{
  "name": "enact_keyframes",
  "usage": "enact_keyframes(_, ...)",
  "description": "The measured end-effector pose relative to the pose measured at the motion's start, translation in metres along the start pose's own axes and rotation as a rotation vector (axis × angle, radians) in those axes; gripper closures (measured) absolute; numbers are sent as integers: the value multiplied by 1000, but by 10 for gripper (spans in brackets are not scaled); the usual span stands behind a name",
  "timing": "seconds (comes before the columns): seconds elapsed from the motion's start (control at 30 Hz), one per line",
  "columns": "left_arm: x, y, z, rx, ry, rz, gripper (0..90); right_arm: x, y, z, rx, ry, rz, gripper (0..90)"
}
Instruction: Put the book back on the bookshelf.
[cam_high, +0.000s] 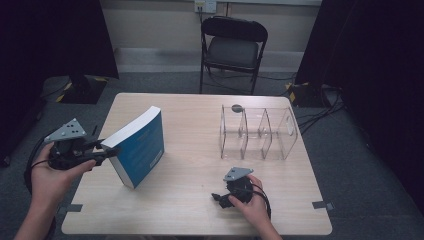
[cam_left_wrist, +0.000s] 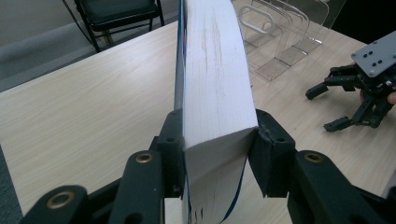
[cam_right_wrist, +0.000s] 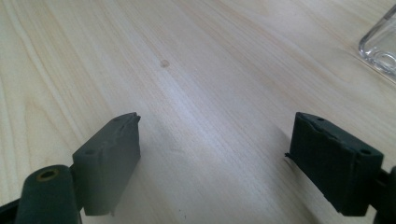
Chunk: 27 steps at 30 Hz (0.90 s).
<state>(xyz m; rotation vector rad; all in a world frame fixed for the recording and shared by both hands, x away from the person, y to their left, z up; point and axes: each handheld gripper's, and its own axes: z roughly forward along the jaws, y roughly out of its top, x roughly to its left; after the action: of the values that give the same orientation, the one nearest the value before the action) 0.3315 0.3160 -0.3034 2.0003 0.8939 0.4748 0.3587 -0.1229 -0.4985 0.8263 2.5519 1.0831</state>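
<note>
A thick book (cam_high: 140, 147) with a blue cover stands tilted on its edge on the left half of the wooden table (cam_high: 200, 210). My left gripper (cam_high: 111, 150) is shut on its near corner. In the left gripper view both pads (cam_left_wrist: 173, 140) press on the covers, with the white page block (cam_left_wrist: 215, 70) running away between them. My right gripper (cam_high: 219, 200) sits low over the table's front right, open, with bare wood between its jaws. The right gripper view has its pads (cam_right_wrist: 109, 156) wide apart just above the tabletop, and the left gripper view has that right gripper (cam_left_wrist: 322, 109) farther off.
A clear acrylic rack (cam_high: 257, 132) with several upright dividers stands at the back right of the table; one corner of it (cam_right_wrist: 380, 46) lies ahead of the right gripper. A black folding chair (cam_high: 232, 47) stands behind the table. Cables lie on the floor at right.
</note>
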Motion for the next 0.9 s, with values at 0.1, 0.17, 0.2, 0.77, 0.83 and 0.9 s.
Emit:
enact_keyframes(0.1,0,-1,0,-7,-3,-16,601,0,-2,0,-8,-7,1,148)
enact_keyframes(0.17,0,-1,1,-8,-6,-14,599,1,-2,0,-15,-8,5,147)
enact_keyframes(0.2,0,-1,1,-5,-1,-13,597,1,-3,0,-19,-8,6,147)
enact_keyframes(0.77,-15,-7,29,46,123,24,516,1,-3,0,-22,-9,11,149)
enact_keyframes(0.83,-14,-6,30,49,133,9,524,1,-3,0,-22,-8,11,149)
enact_keyframes(0.9,-14,-7,32,44,141,-1,528,1,-3,0,-21,-9,10,148)
